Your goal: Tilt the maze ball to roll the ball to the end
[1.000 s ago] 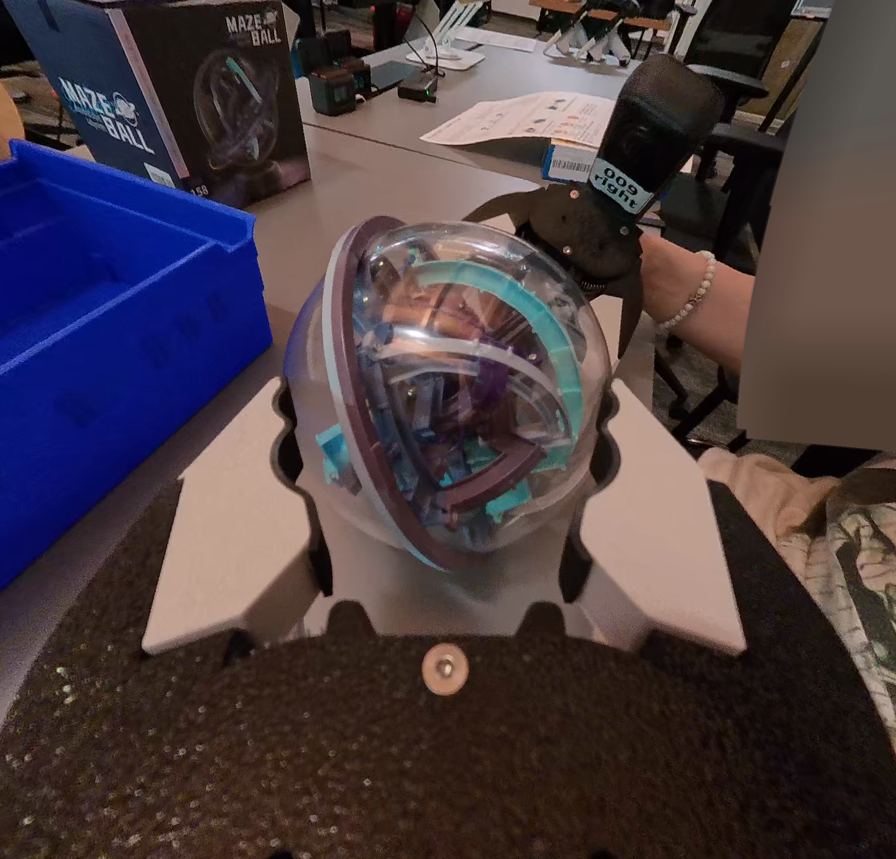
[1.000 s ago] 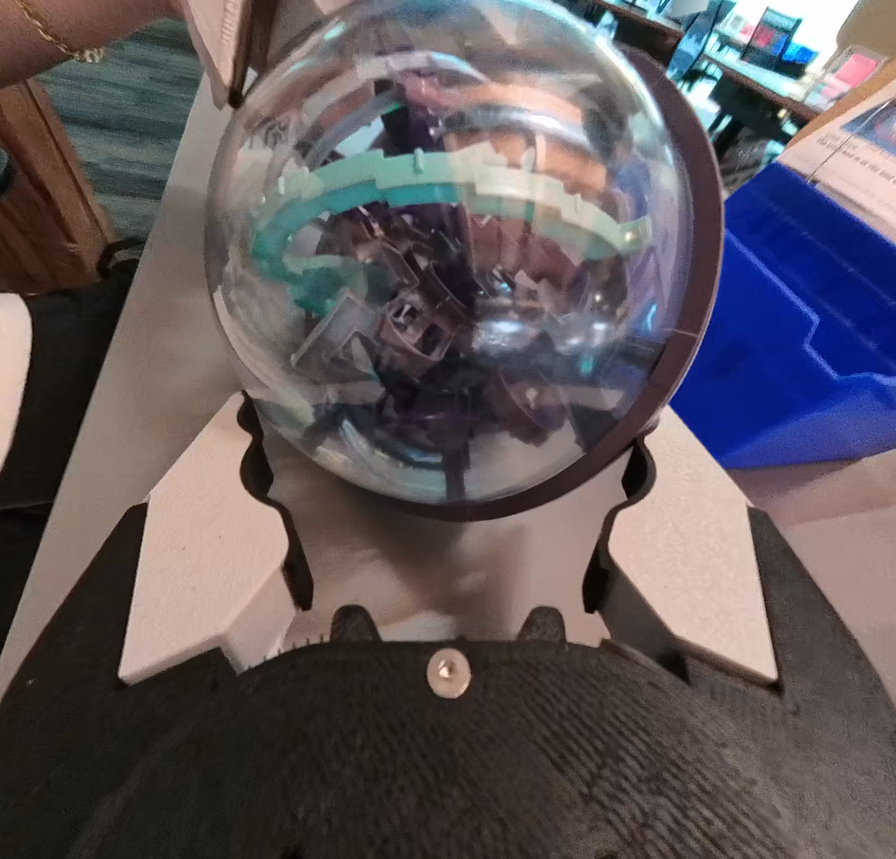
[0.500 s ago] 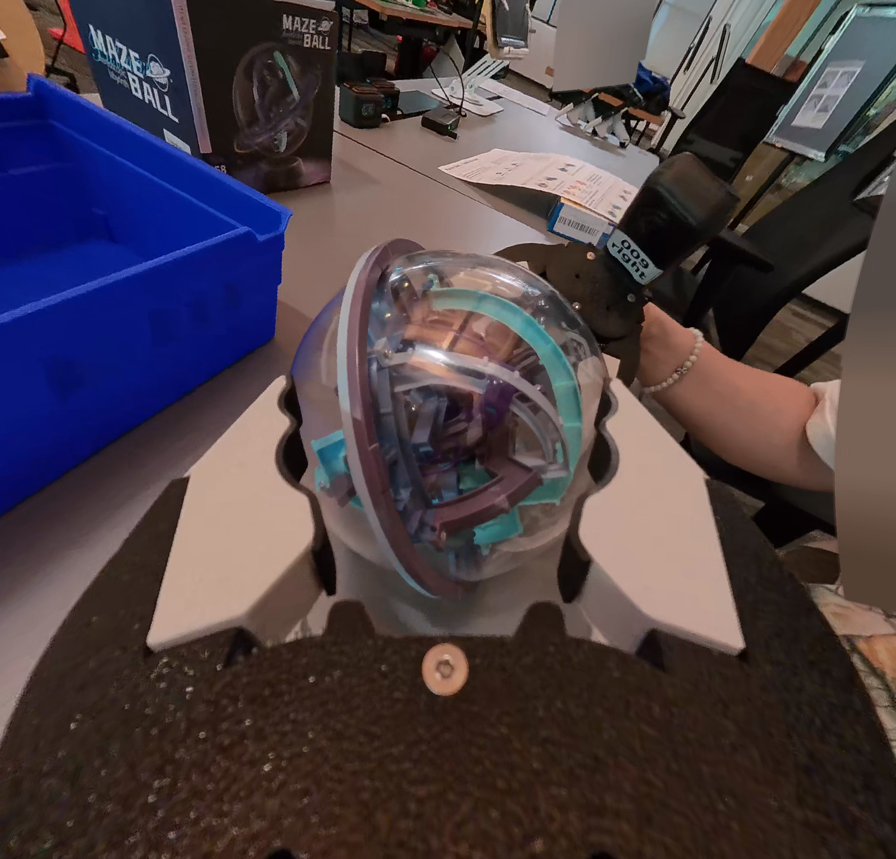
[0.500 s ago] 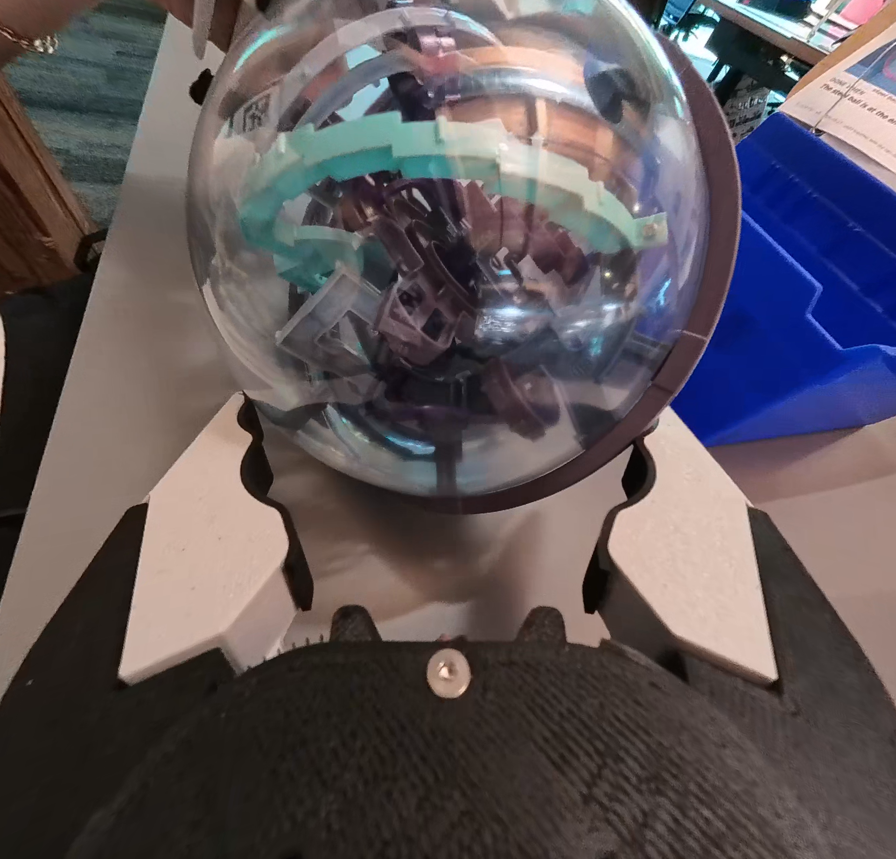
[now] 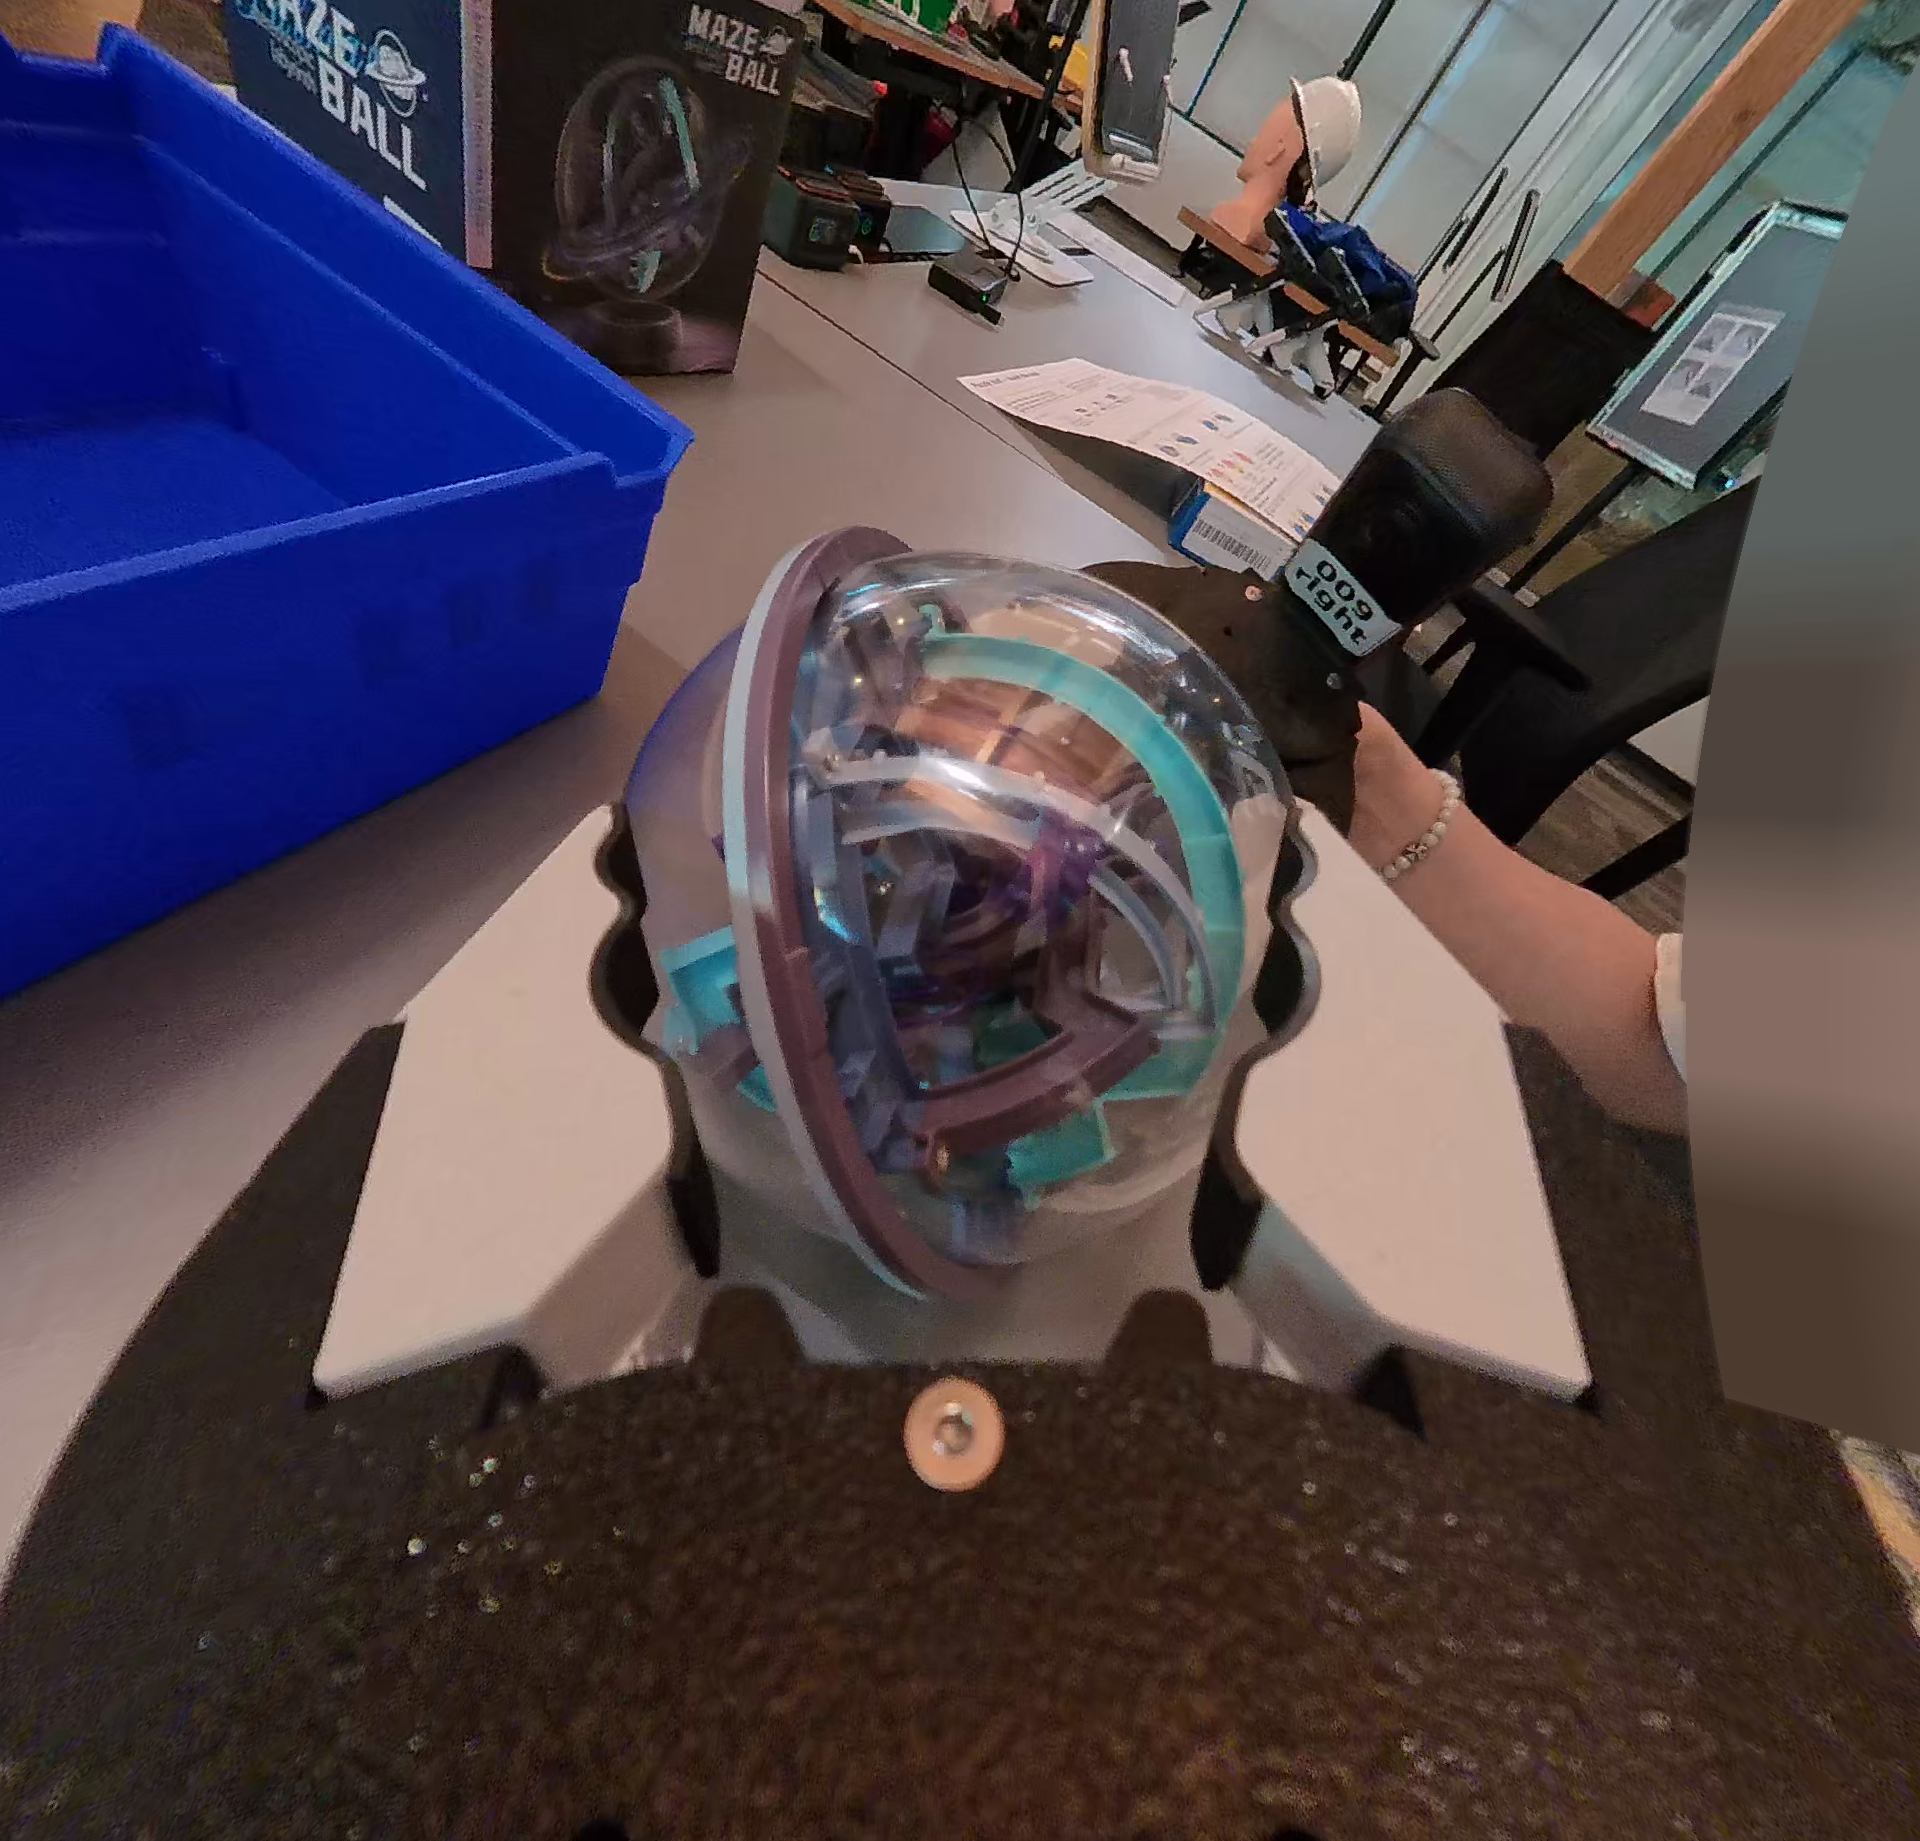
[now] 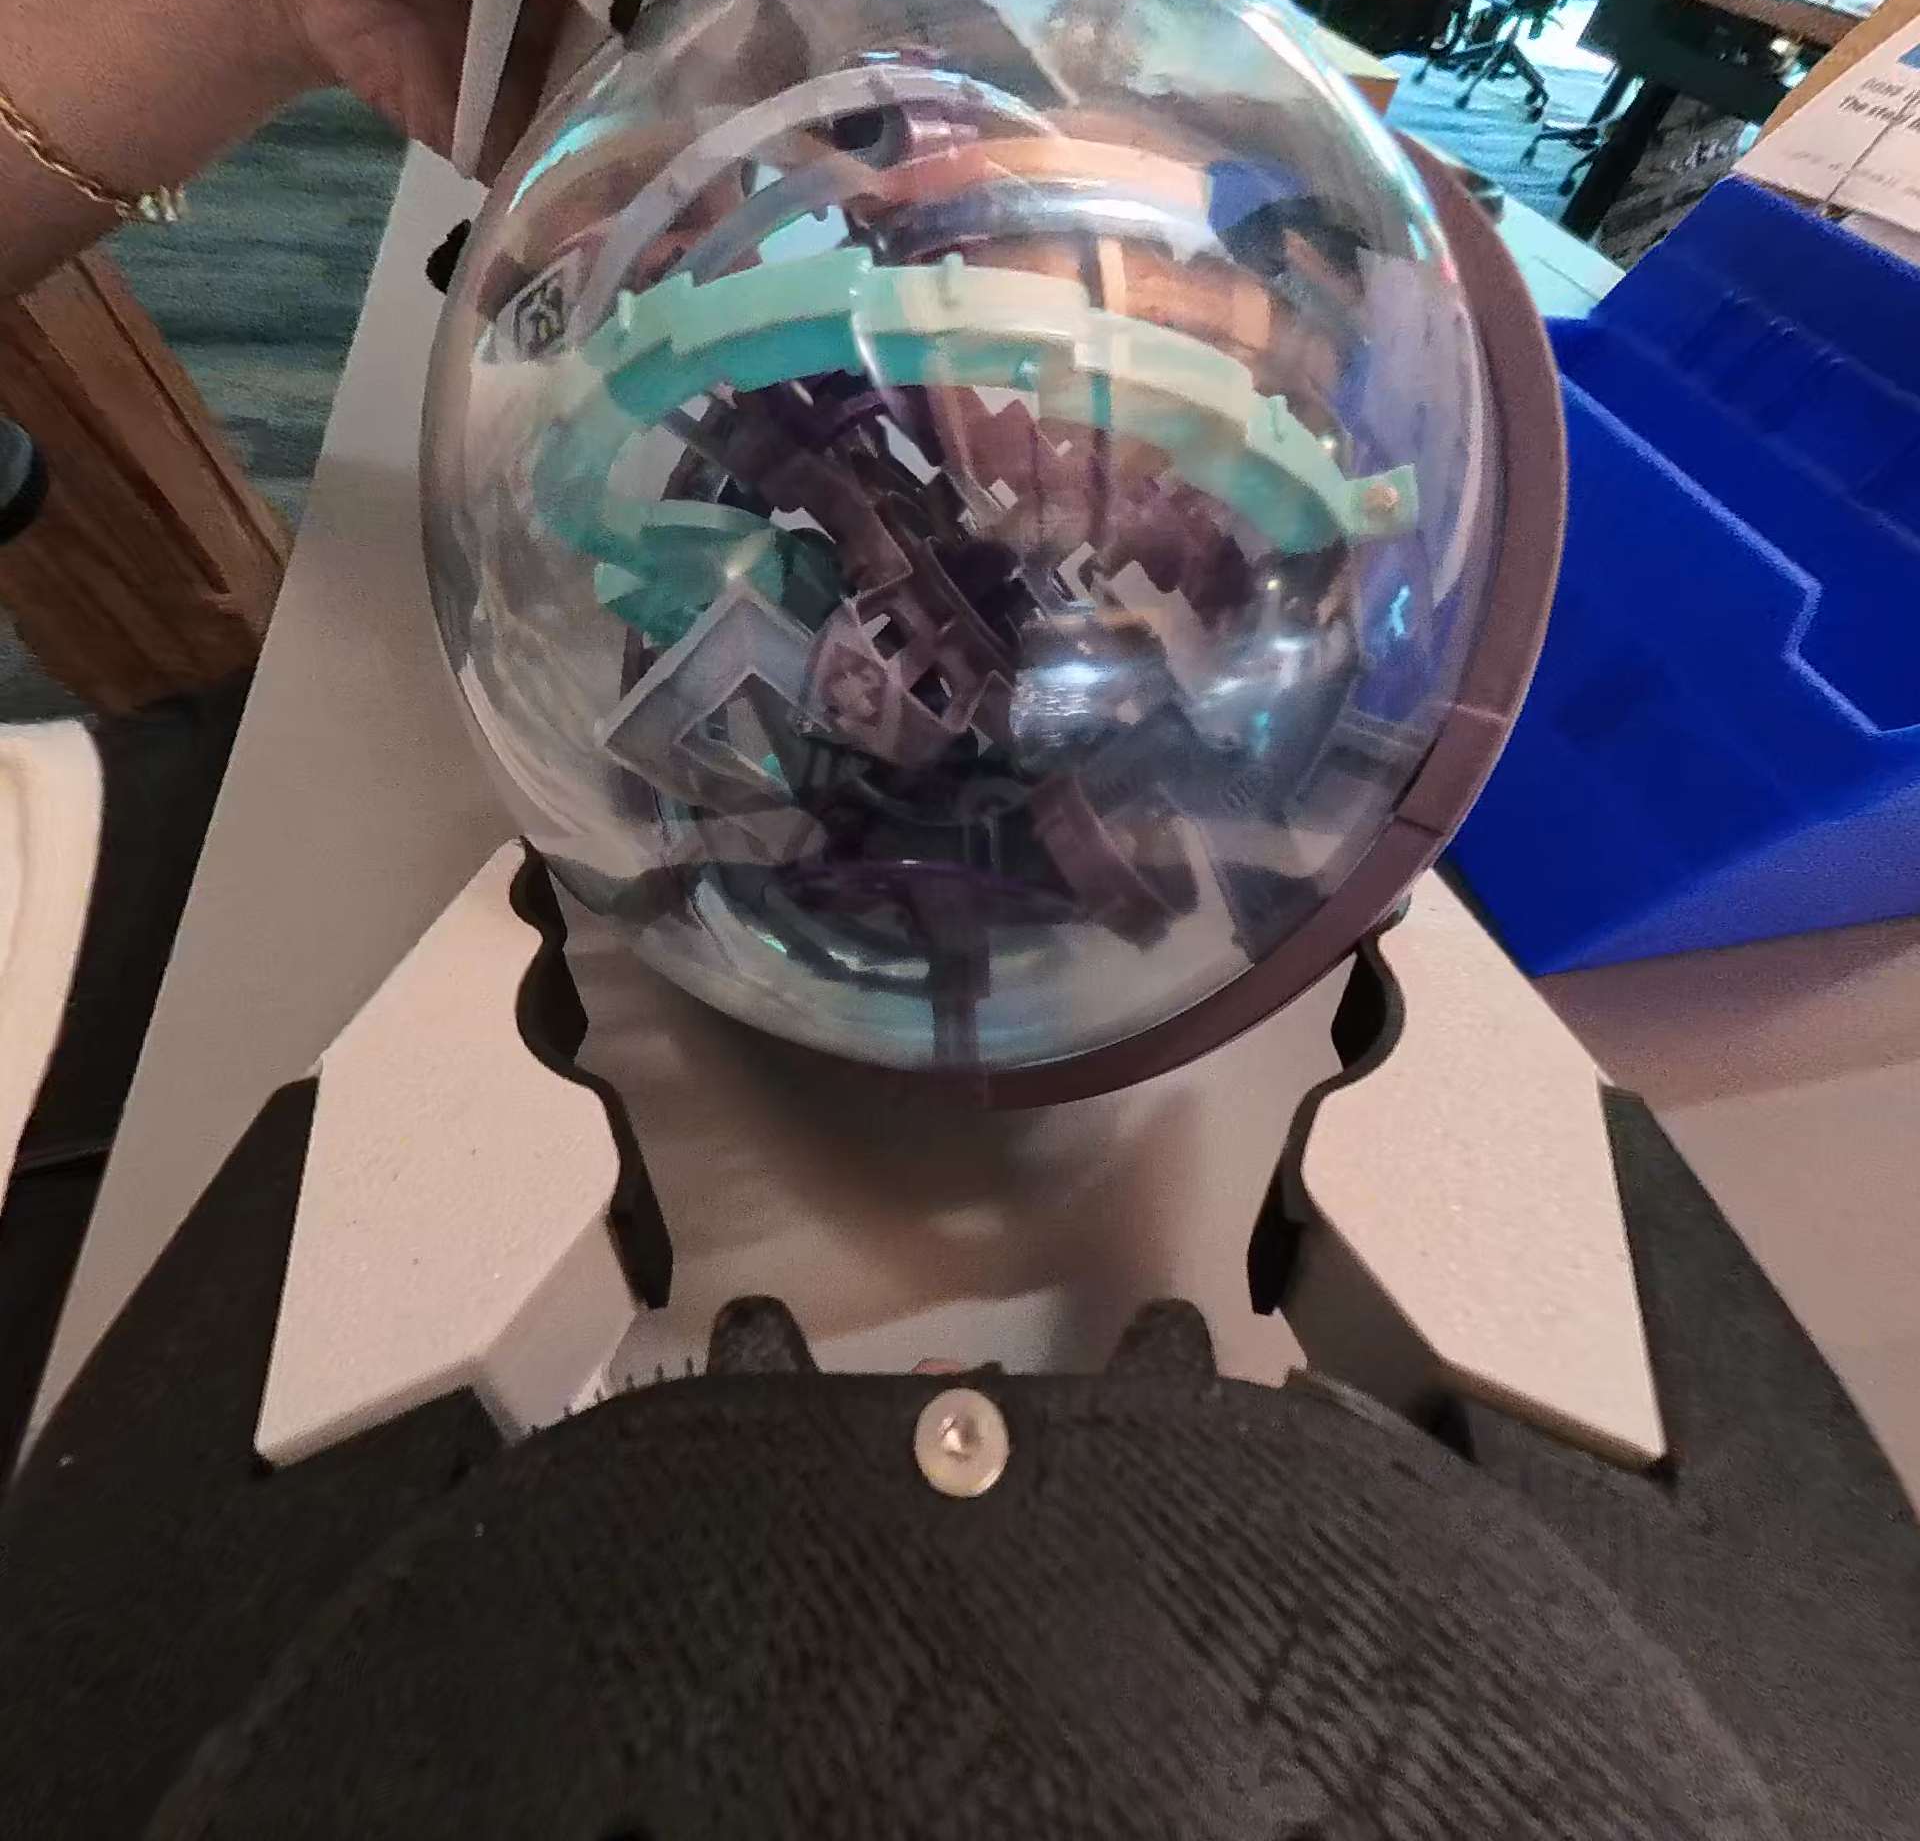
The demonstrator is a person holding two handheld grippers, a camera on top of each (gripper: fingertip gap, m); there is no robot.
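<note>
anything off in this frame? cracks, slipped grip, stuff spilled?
Nothing stands out. The maze ball looks intact, held between the left gripper and right gripper from opposite sides. Its purple seam ring sits tilted, as the task needs. No spill on the table.

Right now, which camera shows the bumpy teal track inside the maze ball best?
The right wrist view: the teal track arcs across the maze ball, steps and pegs clear. The left wrist view shows the track edge-on, as a smooth curved band behind glare.
</note>
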